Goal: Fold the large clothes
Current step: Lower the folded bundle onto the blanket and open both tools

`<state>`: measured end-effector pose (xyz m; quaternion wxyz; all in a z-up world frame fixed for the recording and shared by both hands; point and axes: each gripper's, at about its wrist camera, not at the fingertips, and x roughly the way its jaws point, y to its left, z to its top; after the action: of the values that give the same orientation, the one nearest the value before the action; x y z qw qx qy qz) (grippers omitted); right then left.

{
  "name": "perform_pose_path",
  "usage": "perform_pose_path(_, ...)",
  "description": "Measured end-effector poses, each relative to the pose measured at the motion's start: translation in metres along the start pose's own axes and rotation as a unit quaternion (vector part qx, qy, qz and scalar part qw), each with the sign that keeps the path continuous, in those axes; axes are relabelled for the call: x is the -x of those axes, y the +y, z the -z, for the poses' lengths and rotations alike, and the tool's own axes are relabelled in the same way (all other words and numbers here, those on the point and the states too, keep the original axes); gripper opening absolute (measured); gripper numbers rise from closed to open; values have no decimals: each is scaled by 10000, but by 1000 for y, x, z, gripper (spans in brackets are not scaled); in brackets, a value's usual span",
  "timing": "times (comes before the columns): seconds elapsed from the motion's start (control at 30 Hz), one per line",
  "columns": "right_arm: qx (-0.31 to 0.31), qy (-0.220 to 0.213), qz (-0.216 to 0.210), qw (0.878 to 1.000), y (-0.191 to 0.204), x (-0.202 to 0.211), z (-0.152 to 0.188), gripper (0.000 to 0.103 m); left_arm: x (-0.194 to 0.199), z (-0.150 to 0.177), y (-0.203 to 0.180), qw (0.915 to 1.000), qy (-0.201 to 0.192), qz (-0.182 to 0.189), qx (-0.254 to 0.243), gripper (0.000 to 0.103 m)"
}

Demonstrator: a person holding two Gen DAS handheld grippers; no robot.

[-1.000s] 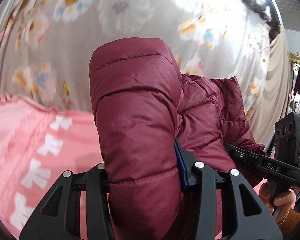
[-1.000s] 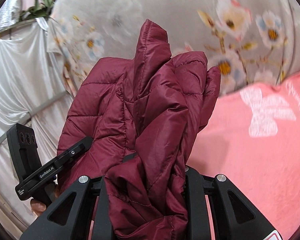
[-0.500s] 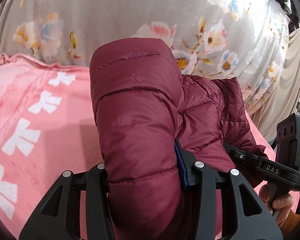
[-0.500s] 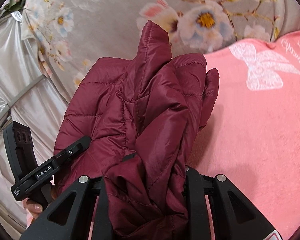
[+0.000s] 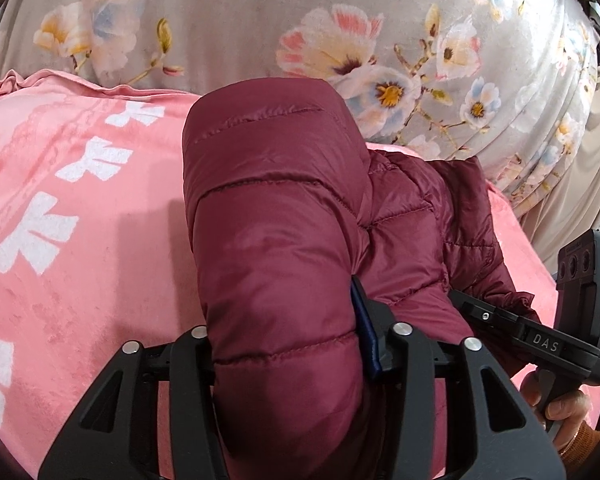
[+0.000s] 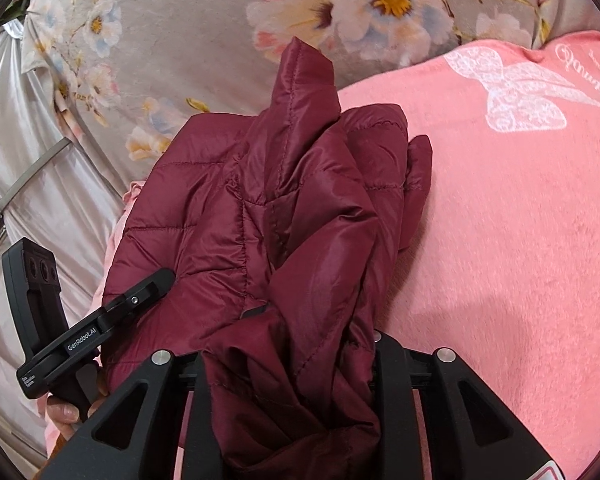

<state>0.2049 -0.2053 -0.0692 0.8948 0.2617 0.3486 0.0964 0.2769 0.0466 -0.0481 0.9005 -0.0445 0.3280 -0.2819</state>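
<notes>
A dark red quilted puffer jacket (image 5: 276, 240) is held up by both grippers over a pink blanket (image 5: 80, 240). My left gripper (image 5: 288, 356) is shut on a thick padded fold of the jacket, which hides its fingertips. My right gripper (image 6: 288, 356) is shut on a bunched, creased part of the same jacket (image 6: 300, 208). The jacket spans between the two grippers. The right gripper's body (image 5: 540, 344) shows at the right of the left wrist view, and the left gripper's body (image 6: 84, 340) at the left of the right wrist view.
The pink blanket (image 6: 520, 220) with white butterfly prints covers the bed. A grey flowered sheet (image 5: 300, 20) lies beyond it. A silvery curtain (image 6: 28, 200) hangs past the bed's edge, with a metal rail (image 6: 32, 168) across it.
Both grippers have tilted down with the jacket still held: the flowered sheet has slid up and the pink blanket now fills more of both views. The grips are unchanged.
</notes>
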Motion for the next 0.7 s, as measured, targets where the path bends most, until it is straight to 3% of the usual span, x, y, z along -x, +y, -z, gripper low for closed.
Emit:
perform_pose_path(0.13,-16,48,24,10000,-1,-2,-1,26,-9,3,8,9997,96,-70,211,55)
perform_pose_path(0.27,-77,121,74,9999,-3,0,-2,38,-11,4,9,9993,150,-181,283,59)
perform_pose_path(0.43,-165,172,115,9996,-4,24,-5,44,-3,-1,1,9970,306,-650,299,68)
perform_pose_path(0.7,-51,-168,57,9998,5,74,-7,49,31,-4,-22,9891,416,-1404,173,70)
